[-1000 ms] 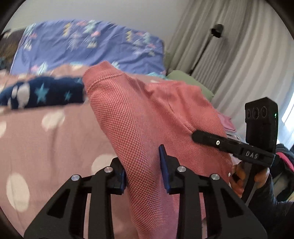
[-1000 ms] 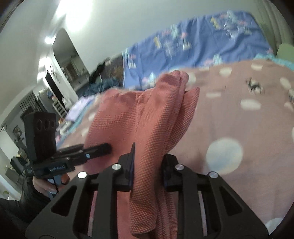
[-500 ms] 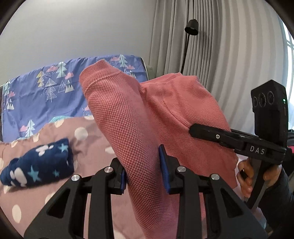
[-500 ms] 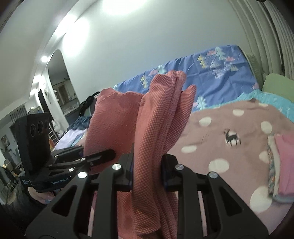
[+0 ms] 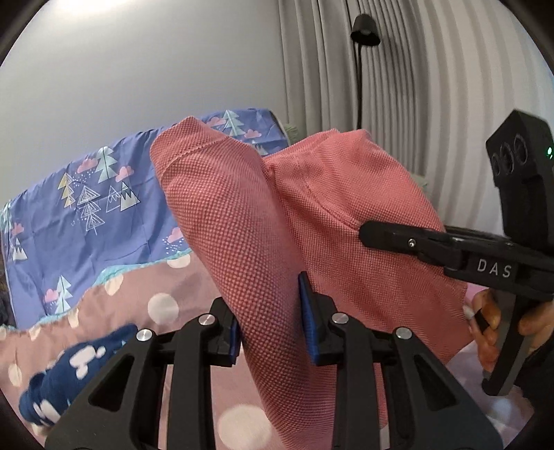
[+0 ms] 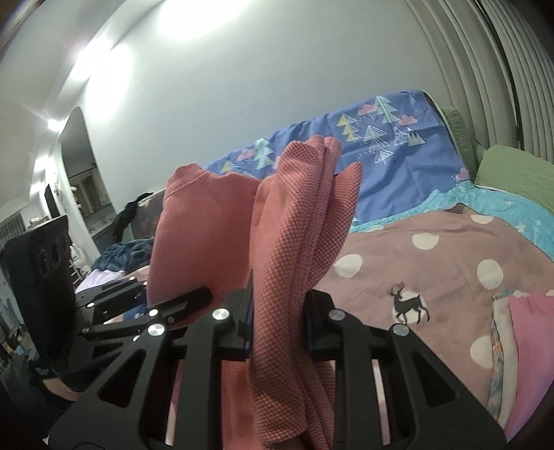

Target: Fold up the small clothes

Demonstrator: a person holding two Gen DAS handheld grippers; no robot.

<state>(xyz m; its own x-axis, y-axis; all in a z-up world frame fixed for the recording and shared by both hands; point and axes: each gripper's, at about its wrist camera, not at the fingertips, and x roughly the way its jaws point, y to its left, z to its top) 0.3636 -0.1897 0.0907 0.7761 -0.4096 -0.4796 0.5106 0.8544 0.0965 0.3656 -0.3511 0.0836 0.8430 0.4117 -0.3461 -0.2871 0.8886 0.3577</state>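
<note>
A salmon-red knit garment [image 5: 263, 221] hangs in the air between both grippers. My left gripper [image 5: 268, 322] is shut on one bunched edge of it. My right gripper [image 6: 278, 308] is shut on another bunched edge of the garment [image 6: 297, 221], which stands up in folds above the jaws. In the left wrist view the right gripper [image 5: 432, 242] reaches in from the right and pinches the cloth. In the right wrist view the left gripper [image 6: 180, 301] shows at the lower left, on the same cloth. The garment is held above the bed.
Below is a pink bedspread with white dots [image 6: 432, 263]. A navy star-print garment [image 5: 69, 374] lies at the lower left. Folded pink clothes [image 6: 526, 346] are stacked at the right. A blue tree-print sheet [image 5: 86, 214], green pillow [image 6: 512, 173], curtains and a lamp [image 5: 363, 31] stand behind.
Both grippers have lifted the red garment up off the bed and tilted upward; the wall and curtains fill more of the views and the bedspread has dropped lower.
</note>
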